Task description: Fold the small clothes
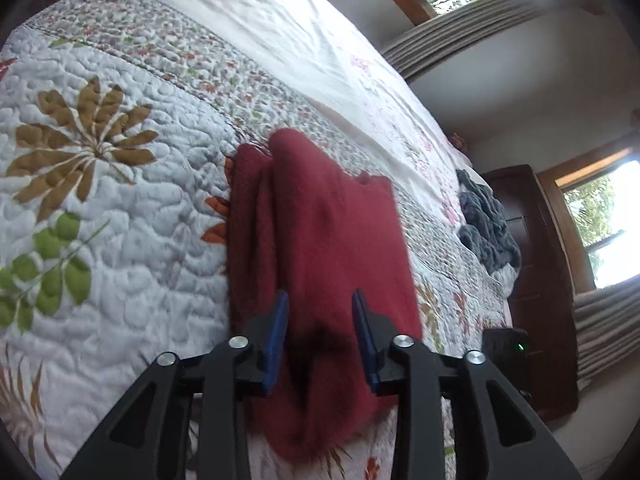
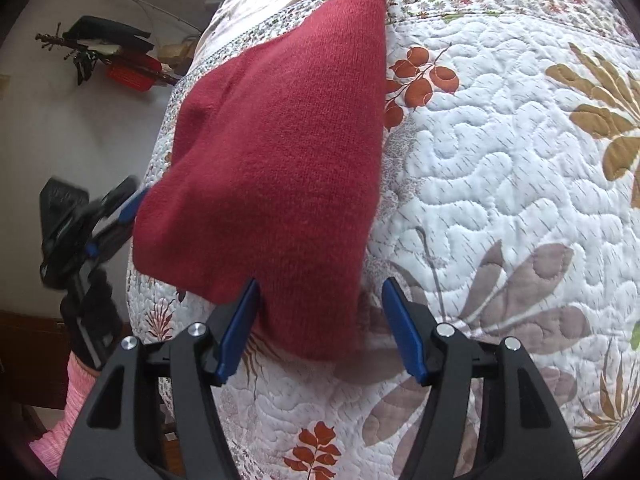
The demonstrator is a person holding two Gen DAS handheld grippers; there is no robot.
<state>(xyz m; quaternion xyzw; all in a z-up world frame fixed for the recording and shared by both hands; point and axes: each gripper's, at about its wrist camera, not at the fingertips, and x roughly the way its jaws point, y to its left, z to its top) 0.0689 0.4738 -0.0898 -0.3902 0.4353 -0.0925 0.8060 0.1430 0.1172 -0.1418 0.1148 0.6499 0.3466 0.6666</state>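
Observation:
A dark red knitted sweater (image 1: 320, 248) lies folded into a long narrow shape on the quilted bed. My left gripper (image 1: 320, 300) is open, its blue fingers spread over the near end of the sweater without closing on it. In the right wrist view the same red sweater (image 2: 280, 152) stretches away, its ribbed cuff at the top. My right gripper (image 2: 318, 290) is open, with the sweater's near corner between its blue fingers. The left gripper (image 2: 120, 208) shows at the sweater's left edge, held by a person's hand in a pink sleeve (image 2: 76, 400).
The white quilt (image 1: 120, 220) with leaf prints covers the bed. A grey knitted garment (image 1: 486, 224) lies bunched near the bed's far edge. A dark wooden cabinet (image 1: 532, 280) and curtained windows stand beyond. Dark objects and a red item (image 2: 128, 68) lie on the floor beside the bed.

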